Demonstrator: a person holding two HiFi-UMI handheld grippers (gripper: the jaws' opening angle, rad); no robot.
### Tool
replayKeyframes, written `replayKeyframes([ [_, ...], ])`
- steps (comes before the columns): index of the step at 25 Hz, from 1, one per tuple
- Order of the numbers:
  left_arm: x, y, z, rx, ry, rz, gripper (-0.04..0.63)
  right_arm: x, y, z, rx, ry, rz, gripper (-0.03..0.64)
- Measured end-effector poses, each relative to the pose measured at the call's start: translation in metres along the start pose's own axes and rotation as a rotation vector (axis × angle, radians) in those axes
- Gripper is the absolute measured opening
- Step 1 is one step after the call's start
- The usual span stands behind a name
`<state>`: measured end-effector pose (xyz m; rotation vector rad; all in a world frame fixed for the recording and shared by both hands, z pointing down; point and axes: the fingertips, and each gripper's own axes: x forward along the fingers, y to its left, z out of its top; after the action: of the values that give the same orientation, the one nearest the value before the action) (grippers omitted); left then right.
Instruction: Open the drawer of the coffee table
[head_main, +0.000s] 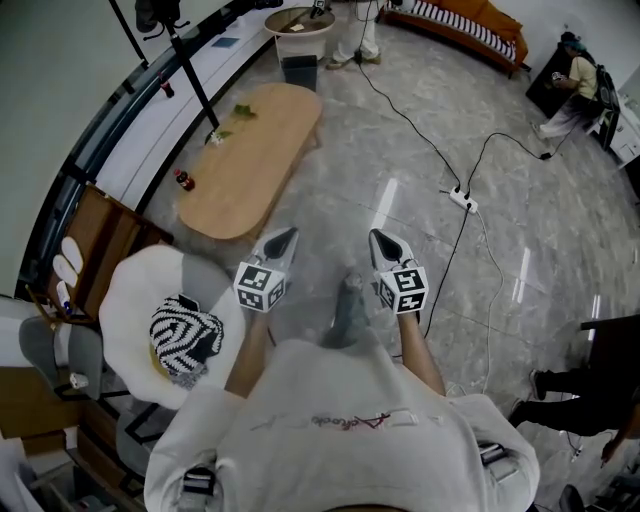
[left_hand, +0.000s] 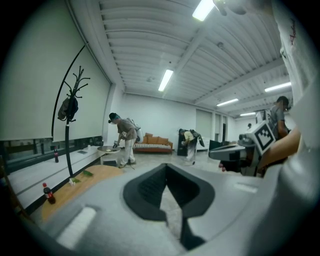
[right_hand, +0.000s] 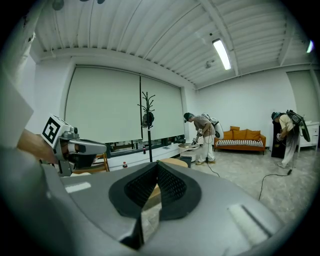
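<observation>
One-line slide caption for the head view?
Head view: left gripper and right gripper, both shut and empty, side by side over the floor, short of the oval wooden coffee table.

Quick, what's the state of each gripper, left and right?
Left gripper: closed, holding nothing.
Right gripper: closed, holding nothing.

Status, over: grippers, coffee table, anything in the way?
Left gripper shut, empty. Right gripper shut, empty. Coffee table ahead, untouched; drawer not visible. Nothing between.
</observation>
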<state>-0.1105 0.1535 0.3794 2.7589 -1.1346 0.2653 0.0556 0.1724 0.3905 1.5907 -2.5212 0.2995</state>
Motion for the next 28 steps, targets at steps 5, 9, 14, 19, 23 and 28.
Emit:
replayKeyframes([
  [5, 0.041, 0.018, 0.009, 0.001, 0.003, 0.005, 0.000, 0.030, -0.034, 0.008, 0.004, 0.001, 0.006, 0.005],
  [9, 0.076, 0.035, 0.019, -0.006, 0.012, 0.013, 0.000, 0.059, -0.063, 0.017, 0.009, 0.006, 0.014, 0.005],
  [14, 0.132, 0.058, 0.036, -0.016, 0.024, 0.021, 0.000, 0.100, -0.108, 0.035, 0.010, 0.017, 0.028, 0.005],
  [19, 0.197, 0.079, 0.061, -0.016, 0.019, 0.014, 0.000, 0.141, -0.160, 0.058, 0.005, 0.016, 0.030, 0.005],
  [23, 0.257, 0.087, 0.074, -0.013, 0.018, -0.004, 0.000, 0.170, -0.210, 0.071, 0.002, 0.011, 0.025, 0.005],
  [28, 0.326, 0.093, 0.091, -0.005, 0.015, -0.021, 0.000, 0.199, -0.268, 0.083, -0.002, 0.009, 0.022, 0.005],
])
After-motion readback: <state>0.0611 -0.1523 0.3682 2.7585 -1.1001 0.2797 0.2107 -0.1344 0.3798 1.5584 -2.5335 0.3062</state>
